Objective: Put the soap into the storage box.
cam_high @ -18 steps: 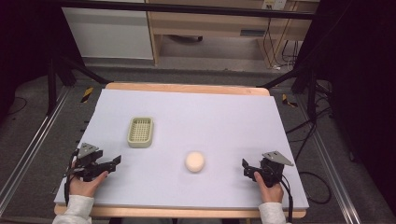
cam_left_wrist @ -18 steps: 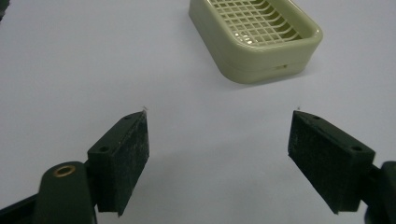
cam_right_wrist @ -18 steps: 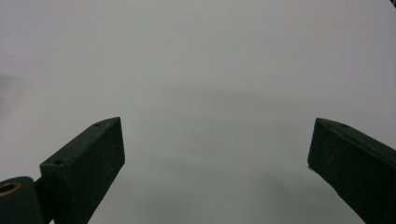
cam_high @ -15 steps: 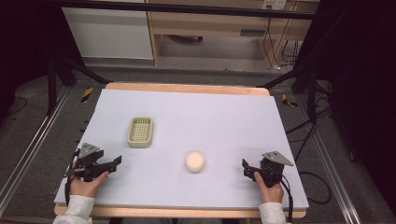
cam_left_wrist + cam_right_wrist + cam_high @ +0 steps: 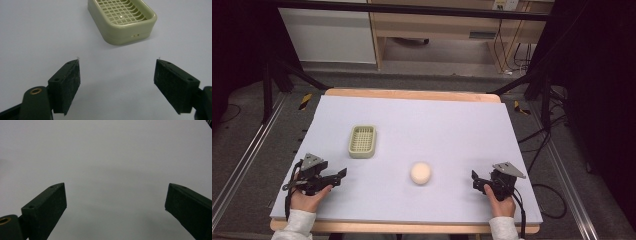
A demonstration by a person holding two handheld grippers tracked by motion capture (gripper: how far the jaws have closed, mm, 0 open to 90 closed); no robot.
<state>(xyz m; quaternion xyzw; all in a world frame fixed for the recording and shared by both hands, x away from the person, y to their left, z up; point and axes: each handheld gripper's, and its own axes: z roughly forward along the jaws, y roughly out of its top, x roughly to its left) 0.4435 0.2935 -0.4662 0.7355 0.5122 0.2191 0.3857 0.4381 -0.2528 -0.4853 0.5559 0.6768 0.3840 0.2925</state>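
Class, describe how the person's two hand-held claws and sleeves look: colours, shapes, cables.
Each claw, left claw and right claw, is black with two flat rectangular pads, topped by a grey three-cornered plate. A black cable trails from the right one. The sleeves are white.

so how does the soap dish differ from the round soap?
The soap dish is a pale green rectangle with a grid floor; the round soap is a cream, smooth, solid puck. The dish lies nearer the left gripper, the soap nearer the right gripper. Both rest untouched on the table.
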